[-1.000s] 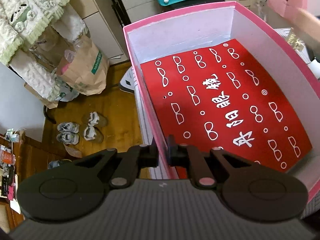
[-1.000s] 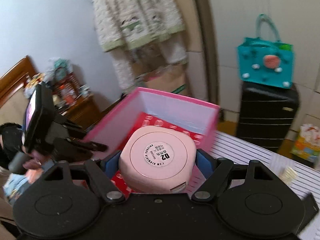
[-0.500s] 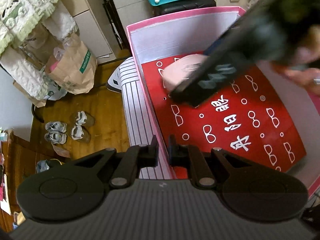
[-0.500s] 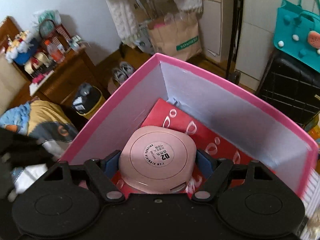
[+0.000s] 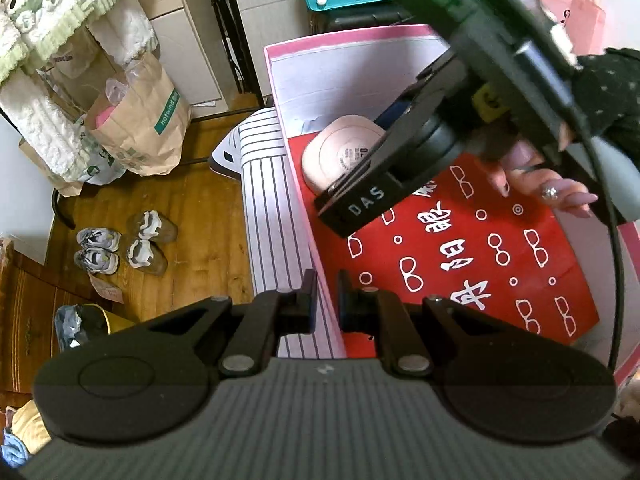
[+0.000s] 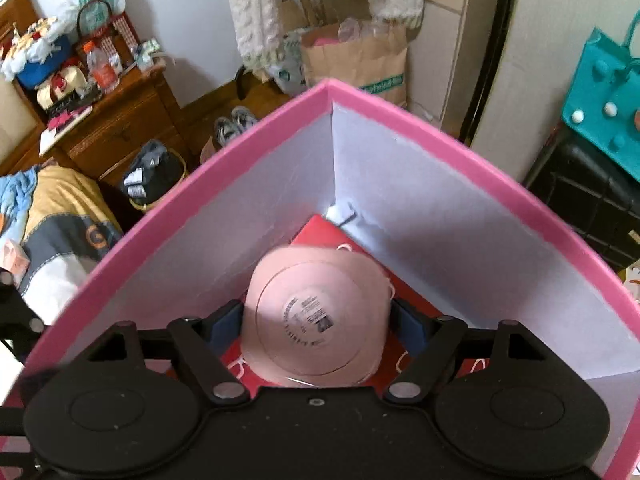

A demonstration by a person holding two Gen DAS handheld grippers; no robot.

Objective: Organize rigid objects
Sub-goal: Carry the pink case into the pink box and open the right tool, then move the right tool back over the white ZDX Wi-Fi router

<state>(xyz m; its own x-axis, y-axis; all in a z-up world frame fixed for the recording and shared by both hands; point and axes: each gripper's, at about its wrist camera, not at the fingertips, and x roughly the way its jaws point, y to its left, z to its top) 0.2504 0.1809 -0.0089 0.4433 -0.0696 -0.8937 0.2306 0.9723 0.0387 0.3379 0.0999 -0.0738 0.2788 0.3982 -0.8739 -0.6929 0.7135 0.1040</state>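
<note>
The right claw (image 5: 396, 136) hid a lot in the left wrist view. Its black body covered abt half of the pink case (image 5: 340, 156), and the far right side of the pink box (image 5: 276, 80) was hidden too. The words on the case label (image 6: 308, 322) were too small & blurry to read. Whether the case sat flat on the red card (image 5: 460, 256) or was a bit above it, I couldn't tell.

The right claw (image 6: 318, 326) reached down into the far left corner of the box, near where 2 white walls met. Its blue pads (image 6: 226, 322) were on both sides of the case, squeezing it. A hand (image 5: 536, 176) w/ painted nails held that claw from above the box.

The left claw (image 5: 325, 300) was low at the near left wall of the box (image 6: 256, 140). Its 2 fingers were pinched on the pink wall, one inside & one outside. The box sat on a striped bench (image 5: 268, 216).
</note>
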